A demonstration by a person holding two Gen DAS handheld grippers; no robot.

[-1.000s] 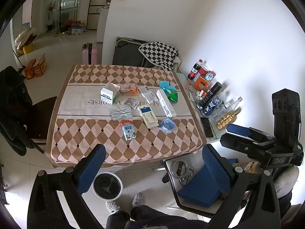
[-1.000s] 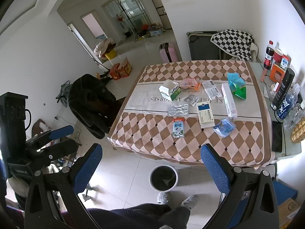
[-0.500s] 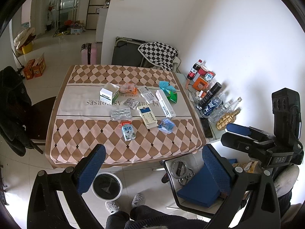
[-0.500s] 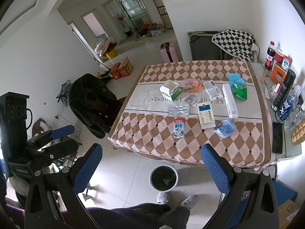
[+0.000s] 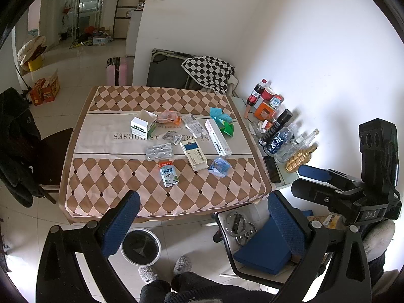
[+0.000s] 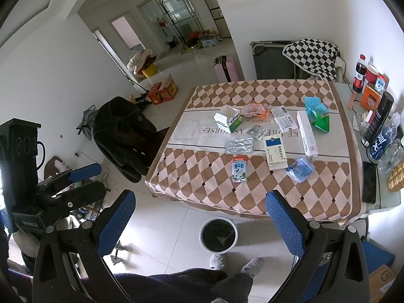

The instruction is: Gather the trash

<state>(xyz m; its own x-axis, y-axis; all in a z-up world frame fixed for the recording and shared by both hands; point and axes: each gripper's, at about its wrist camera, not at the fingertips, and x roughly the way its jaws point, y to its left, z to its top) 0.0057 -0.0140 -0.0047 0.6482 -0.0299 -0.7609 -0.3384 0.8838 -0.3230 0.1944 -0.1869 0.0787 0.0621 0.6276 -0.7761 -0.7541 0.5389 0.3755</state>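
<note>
Both grippers are held wide open and empty, well short of the table [image 5: 106,176]: the left gripper [image 5: 204,217], then the right gripper [image 6: 200,216]. Trash is scattered mid-table: a milk carton [image 5: 168,173] nearest, a blue wrapper [image 5: 219,167] rightward. A bin [image 5: 140,246] stands below the table's near edge.

Scattered across the middle of the diamond-patterned tablecloth [image 5: 108,176] lie a flat milk carton [image 5: 169,173], silver blister pack [image 5: 159,151], blue-and-white medicine box [image 5: 194,154], crumpled blue wrapper [image 5: 219,167] and long white box [image 5: 217,138] (none touching the round black-lined bin [image 5: 141,247] on the floor below).
</note>
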